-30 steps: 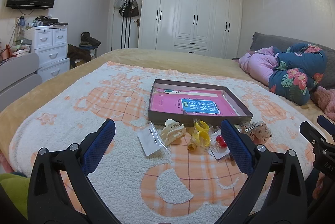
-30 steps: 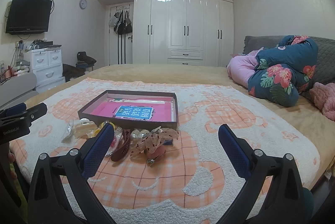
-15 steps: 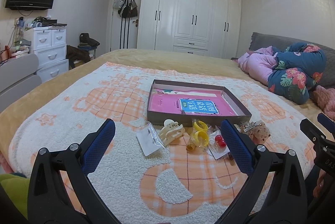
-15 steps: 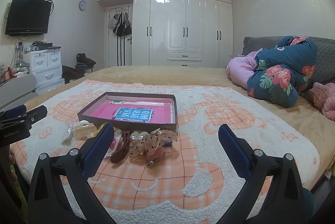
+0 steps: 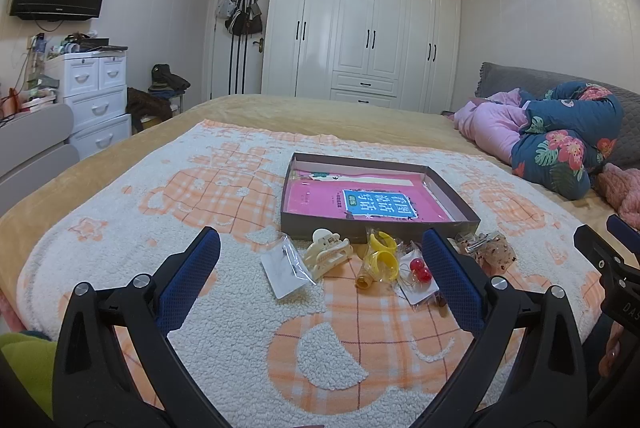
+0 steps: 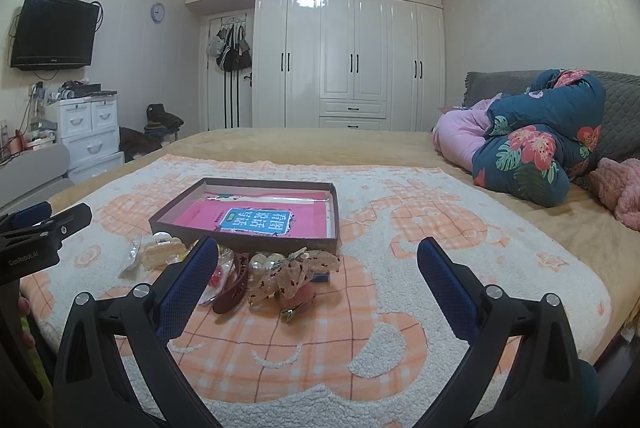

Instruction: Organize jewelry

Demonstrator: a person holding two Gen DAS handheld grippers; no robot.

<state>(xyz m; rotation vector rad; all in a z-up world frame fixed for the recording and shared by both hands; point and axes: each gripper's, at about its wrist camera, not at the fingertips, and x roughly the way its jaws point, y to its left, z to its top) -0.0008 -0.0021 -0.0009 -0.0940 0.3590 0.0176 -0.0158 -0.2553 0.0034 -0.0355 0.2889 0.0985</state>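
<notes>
- Clearly, the sorting is not yet begun: the shallow box on the fleece blanket holds only a pink booklet, and all the jewelry lies outside, just before its near wall.
- The left gripper hovers above the blanket with both jaws spread wide and nothing between them. In front of it lie a small clear packet, a cream claw clip, a yellow claw clip and a packet with red beads.
- The right gripper is also wide apart and empty. Before it I see a dotted bow clip, a dark red clip and some pearl beads, all close together and touching.
- I judge the step in hand is the approach to a first piece.
- The next move calls for lowering one gripper over a single item, perhaps the cream claw clip, because it stands a little apart.
- The bow's cluster is tangled, so a pinch there may lift two pieces at once.
</notes>
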